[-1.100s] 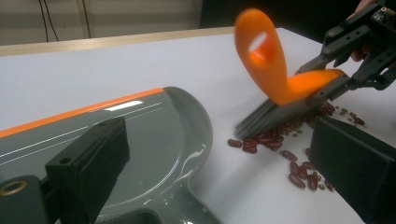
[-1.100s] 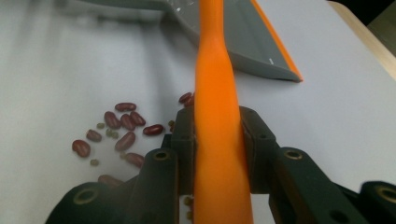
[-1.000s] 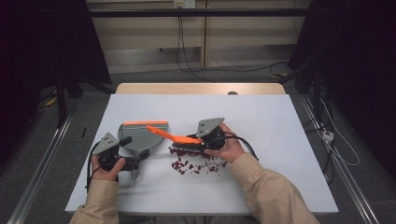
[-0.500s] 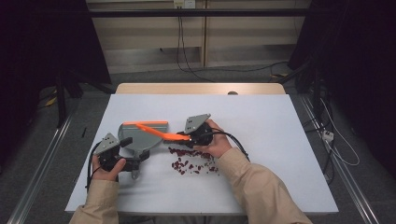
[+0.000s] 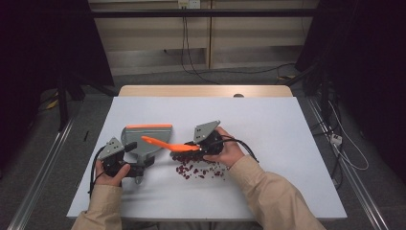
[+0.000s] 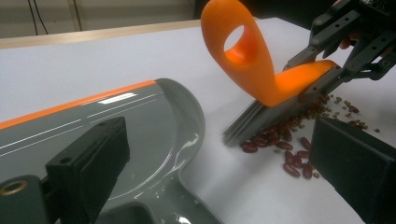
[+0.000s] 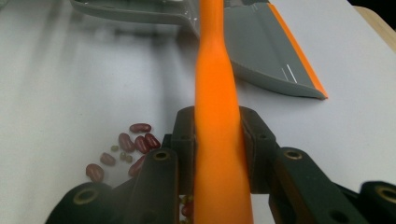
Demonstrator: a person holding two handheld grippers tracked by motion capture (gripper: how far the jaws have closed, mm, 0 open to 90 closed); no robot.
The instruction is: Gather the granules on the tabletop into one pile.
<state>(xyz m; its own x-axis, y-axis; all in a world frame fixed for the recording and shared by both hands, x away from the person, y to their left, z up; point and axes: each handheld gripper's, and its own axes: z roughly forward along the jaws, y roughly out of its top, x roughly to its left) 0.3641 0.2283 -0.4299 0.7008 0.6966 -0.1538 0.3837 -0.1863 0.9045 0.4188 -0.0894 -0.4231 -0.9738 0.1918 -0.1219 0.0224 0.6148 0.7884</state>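
Observation:
A grey dustpan (image 5: 134, 136) with an orange front edge lies flat on the white table (image 5: 287, 143). My left gripper (image 5: 138, 154) straddles its narrow neck. In the left gripper view the jaws (image 6: 219, 163) stand wide either side of the dustpan (image 6: 116, 126), with a gap at the right jaw. My right gripper (image 5: 194, 146) is shut on an orange brush (image 5: 167, 145). Its grey bristles rest on a scatter of red beans (image 5: 198, 170) just right of the pan. In the right gripper view the pads (image 7: 217, 126) clamp the brush handle (image 7: 215, 70), with beans (image 7: 137, 140) below left and the dustpan (image 7: 261, 46) ahead.
Cables run over the floor beyond the table's far wooden edge (image 5: 206, 91). Dark curtains stand on both sides. The person's sleeved forearms come in from the bottom. The right half of the table is bare white surface.
The right gripper with the brush has shifted a little left toward the dustpan, and the beans lie closer to the pan. The left gripper and dustpan have stayed put.

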